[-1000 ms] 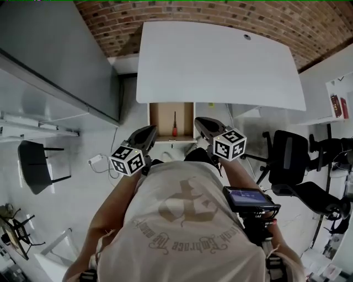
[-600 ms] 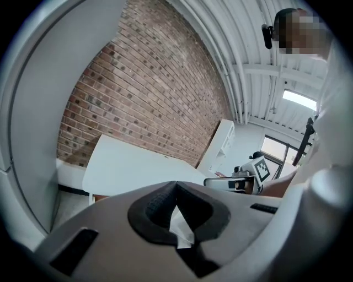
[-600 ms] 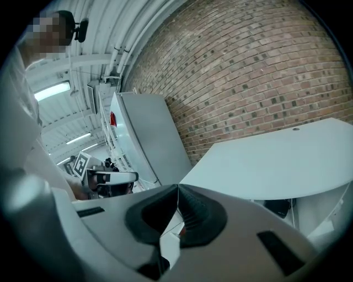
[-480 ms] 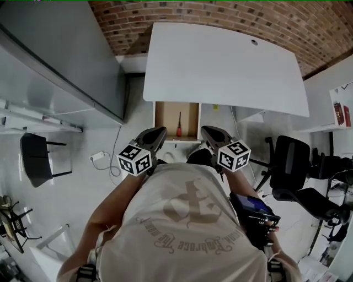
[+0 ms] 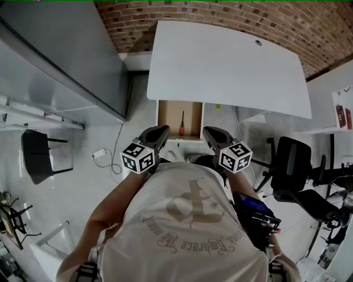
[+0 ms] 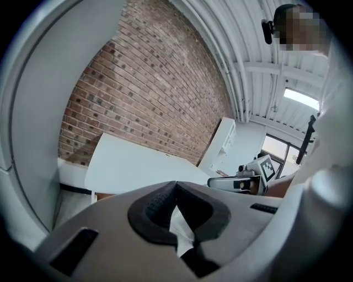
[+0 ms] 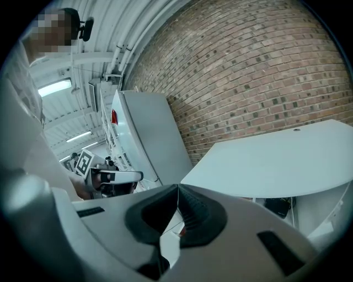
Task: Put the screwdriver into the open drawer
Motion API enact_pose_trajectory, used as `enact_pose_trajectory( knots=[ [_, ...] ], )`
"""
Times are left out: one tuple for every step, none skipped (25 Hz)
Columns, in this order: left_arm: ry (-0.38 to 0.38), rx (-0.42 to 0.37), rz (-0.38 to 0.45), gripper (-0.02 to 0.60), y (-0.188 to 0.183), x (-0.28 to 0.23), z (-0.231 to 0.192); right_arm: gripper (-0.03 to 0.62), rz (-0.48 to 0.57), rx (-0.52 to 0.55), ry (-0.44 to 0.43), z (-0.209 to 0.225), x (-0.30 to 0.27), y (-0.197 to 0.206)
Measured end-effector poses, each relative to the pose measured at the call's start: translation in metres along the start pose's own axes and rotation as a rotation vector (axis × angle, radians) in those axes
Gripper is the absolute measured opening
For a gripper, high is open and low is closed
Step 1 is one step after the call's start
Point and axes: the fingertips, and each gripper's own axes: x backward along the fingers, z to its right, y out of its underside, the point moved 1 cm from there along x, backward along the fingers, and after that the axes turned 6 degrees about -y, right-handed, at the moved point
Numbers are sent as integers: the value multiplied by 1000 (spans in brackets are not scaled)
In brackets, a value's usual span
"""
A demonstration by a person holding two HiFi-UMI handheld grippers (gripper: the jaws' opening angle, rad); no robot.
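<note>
Lying lengthwise on the wooden floor of the open drawer (image 5: 168, 118), the screwdriver (image 5: 182, 124) is pointing its red handle toward the person and its dark shaft toward the brick wall (image 5: 220, 14). The drawer is sticking out from under the near edge of the white desk (image 5: 226, 66). The person is holding both tongs near the drawer's front, apart from the screwdriver: the left tongs (image 5: 161, 130) are hovering just beside the front left corner, and the right tongs (image 5: 208, 132) just beside the front right corner. The left gripper view is showing ridged pads (image 6: 158, 204) meeting at their tips with nothing gripped, and the right gripper view is showing its pads (image 7: 191, 211) pressed together likewise. A black office chair (image 5: 292, 160) is standing off to the person's right.
</note>
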Motion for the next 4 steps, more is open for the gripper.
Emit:
enact_pose_trajectory(
  knots=[
    [-4,4,2,20,0,0,-1,25,0,1,0,0,-1,0],
    [-8,6,4,20,0,-1,-3,25,0,1,0,1,-1,0],
    [-11,8,6,20,-1,-1,-5,25,0,0,1,1,-2,0],
    [-15,10,8,20,-1,-2,-6,25,0,0,2,2,-3,0]
  ],
)
